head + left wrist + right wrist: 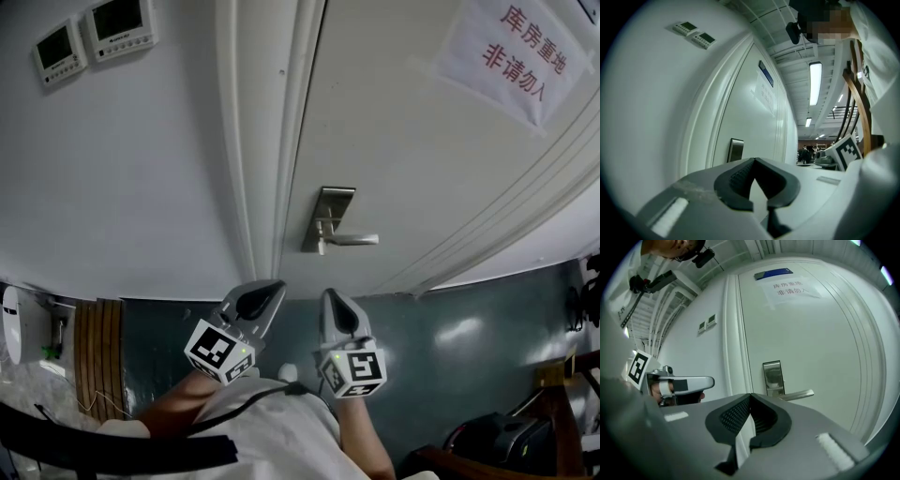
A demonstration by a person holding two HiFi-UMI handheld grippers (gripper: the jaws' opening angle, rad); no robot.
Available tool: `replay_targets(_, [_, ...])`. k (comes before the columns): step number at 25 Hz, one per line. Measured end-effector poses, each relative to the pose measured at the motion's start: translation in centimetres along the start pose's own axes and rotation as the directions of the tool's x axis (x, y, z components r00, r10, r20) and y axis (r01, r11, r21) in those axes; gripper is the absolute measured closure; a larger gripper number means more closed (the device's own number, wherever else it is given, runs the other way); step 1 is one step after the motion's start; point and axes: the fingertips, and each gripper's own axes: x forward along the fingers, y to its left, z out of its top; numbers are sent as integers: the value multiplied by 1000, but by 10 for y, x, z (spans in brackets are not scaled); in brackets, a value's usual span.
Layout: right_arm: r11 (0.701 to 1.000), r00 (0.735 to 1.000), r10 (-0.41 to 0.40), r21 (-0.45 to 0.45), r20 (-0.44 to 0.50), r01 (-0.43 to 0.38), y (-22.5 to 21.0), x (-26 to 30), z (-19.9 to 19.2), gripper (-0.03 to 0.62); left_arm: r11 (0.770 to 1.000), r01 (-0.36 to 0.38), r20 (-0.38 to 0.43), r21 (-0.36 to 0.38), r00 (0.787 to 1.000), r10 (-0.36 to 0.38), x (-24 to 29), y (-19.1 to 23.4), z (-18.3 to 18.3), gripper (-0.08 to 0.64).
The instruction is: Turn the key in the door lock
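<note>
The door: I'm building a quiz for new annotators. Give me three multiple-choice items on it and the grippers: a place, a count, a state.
1. Where is the paper sign? A on the door, upper right; B on a window; C on a shelf.
2. How many wall panels hang left of the door? A one; B two; C four.
3. Jaws of the right gripper: A wide open; B half open; C shut, empty.
Key: A, the sign sits high on the door; B, two panels hang side by side; C, the pads meet with nothing between.
</note>
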Motion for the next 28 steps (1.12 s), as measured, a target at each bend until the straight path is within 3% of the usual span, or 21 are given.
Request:
replay_targets(12, [1000, 1000, -21, 1, 10, 21, 2, -14, 2, 584, 1000, -31, -18, 5, 999, 31, -13, 5, -9, 555])
replay_targets(28, [999, 1000, -30, -17, -1, 30, 7, -20, 0, 584, 1000, -20, -20, 6, 1000, 20, -19, 1, -10, 555])
